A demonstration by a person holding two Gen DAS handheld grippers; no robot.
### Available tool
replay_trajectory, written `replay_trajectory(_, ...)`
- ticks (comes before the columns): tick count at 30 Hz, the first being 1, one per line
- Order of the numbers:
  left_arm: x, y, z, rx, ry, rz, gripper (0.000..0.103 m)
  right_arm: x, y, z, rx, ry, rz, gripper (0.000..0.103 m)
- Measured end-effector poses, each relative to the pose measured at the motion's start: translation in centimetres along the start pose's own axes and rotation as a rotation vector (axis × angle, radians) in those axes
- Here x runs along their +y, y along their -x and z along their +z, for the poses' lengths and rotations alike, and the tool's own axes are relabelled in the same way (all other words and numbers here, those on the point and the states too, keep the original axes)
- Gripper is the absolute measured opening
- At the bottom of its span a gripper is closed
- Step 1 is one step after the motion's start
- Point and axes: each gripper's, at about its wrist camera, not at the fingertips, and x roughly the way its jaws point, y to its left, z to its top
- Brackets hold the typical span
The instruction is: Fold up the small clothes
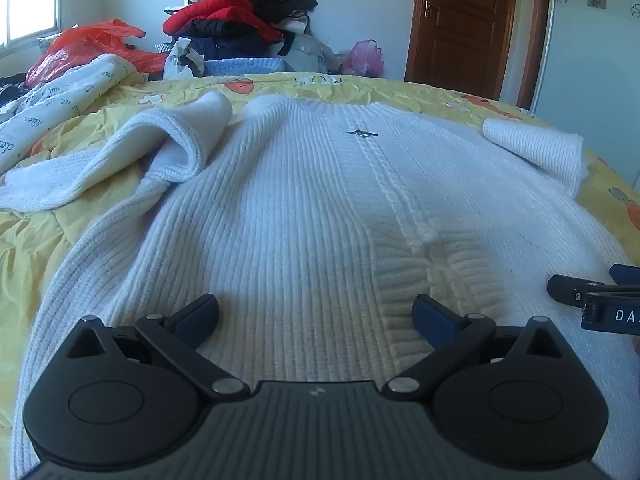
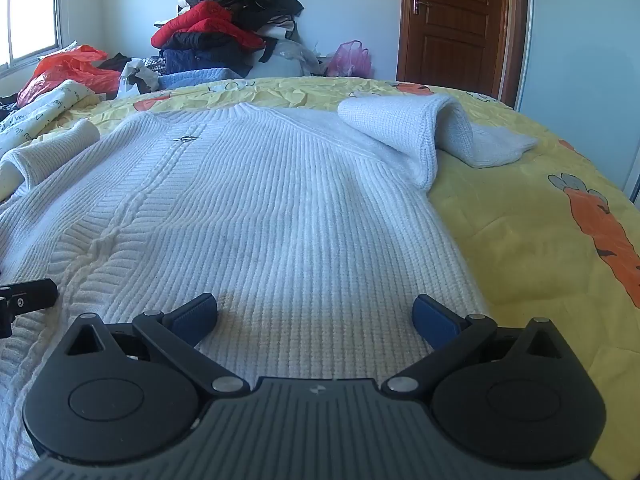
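A white ribbed knit sweater lies flat on the yellow bedspread, hem toward me, collar far. It also shows in the right wrist view. Its left sleeve is folded in a loose bunch at the left. Its right sleeve is folded at the far right. My left gripper is open and empty, low over the hem's left part. My right gripper is open and empty over the hem's right part. The right gripper's tip shows at the edge of the left wrist view.
A tall pile of clothes and plastic bags stand at the far edge of the bed. A printed white cloth lies at the far left. A brown door is behind. Bare bedspread lies right of the sweater.
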Motion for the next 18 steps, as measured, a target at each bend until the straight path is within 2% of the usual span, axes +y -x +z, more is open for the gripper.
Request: replay_trajectory(18,-0.04,0.09,-0.06,0.001,-0.004,0.003,0.103,0.11,-0.09,0.0,0.003,0.002,-0.001,0.103)
